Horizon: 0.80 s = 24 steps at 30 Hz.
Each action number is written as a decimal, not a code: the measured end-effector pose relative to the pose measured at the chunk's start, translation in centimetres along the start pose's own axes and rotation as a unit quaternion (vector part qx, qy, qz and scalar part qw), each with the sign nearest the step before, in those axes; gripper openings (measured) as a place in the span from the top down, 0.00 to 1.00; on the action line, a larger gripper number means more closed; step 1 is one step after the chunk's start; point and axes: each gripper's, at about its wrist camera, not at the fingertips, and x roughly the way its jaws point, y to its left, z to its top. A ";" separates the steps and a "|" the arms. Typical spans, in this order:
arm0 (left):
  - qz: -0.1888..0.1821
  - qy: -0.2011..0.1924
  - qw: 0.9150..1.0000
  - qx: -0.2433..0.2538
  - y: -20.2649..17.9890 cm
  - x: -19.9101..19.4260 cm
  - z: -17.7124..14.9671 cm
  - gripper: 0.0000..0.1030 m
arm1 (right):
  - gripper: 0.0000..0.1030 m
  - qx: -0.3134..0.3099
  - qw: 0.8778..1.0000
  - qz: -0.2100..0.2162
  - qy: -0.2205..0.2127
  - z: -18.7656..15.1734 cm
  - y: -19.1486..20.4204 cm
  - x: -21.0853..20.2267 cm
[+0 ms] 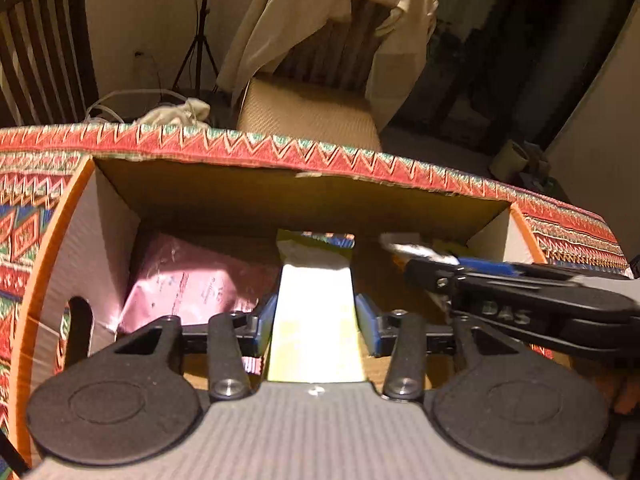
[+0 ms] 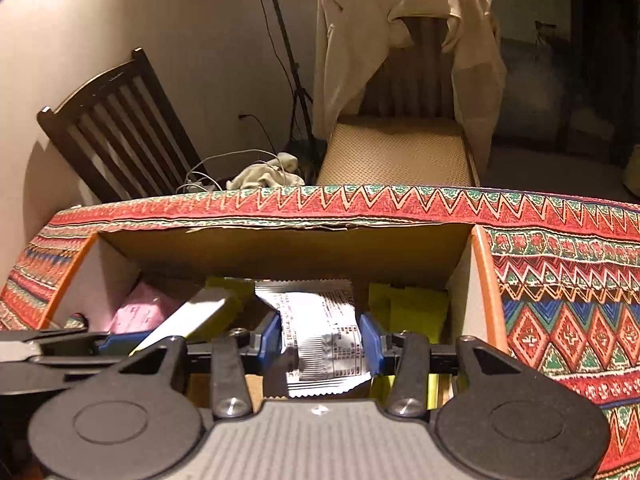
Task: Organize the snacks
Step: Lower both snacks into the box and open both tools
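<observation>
The left gripper (image 1: 316,320) squeezes a pale yellow snack pack (image 1: 316,308) over the open cardboard box (image 1: 100,224) on the table (image 1: 568,220), with a pink bag (image 1: 192,284) inside and the right gripper (image 1: 520,304) reaching in beside it.

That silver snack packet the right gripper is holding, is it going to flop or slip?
The silver packet is probably floppy: it creases and bends between the right gripper fingers. Its glossy film may be slippery. It looks thin, so likely light.
</observation>
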 end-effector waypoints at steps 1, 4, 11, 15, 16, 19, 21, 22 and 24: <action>0.002 -0.003 1.000 0.007 -0.2 -0.2 0.1 0.50 | 0.56 0.000 1.000 -0.005 0.002 0.0 0.0 0.4; 0.014 -0.007 1.000 0.020 -0.6 -0.5 0.3 0.50 | 0.54 0.000 1.000 -0.013 0.010 0.0 0.3 1.2; 0.025 -0.003 0.999 0.034 -1.2 -1.8 0.5 0.39 | 0.43 -0.005 1.000 -0.020 0.009 0.4 0.6 0.2; 0.036 -0.010 0.998 0.052 -1.7 -4.7 0.2 0.32 | 0.40 -0.017 0.999 -0.031 -0.007 0.9 1.0 -2.9; 0.039 -0.012 0.997 0.058 -1.9 -5.6 0.1 0.29 | 0.39 -0.018 0.999 -0.032 -0.010 1.0 1.0 -3.8; 0.040 -0.028 0.996 0.070 -2.5 -9.0 -0.2 0.24 | 0.32 -0.030 0.998 -0.040 -0.026 1.1 1.3 -7.3; 0.043 -0.041 0.995 0.074 -3.0 -11.5 -0.4 0.20 | 0.23 -0.039 0.997 -0.049 -0.040 1.0 1.7 -9.7; 0.047 -0.047 0.995 0.075 -3.3 -12.8 -0.5 0.20 | 0.21 -0.042 0.997 -0.054 -0.047 1.0 2.0 -11.0; 0.050 -0.055 0.994 0.078 -3.8 -15.5 -0.9 0.19 | 0.21 -0.044 0.996 -0.057 -0.057 0.8 2.2 -13.6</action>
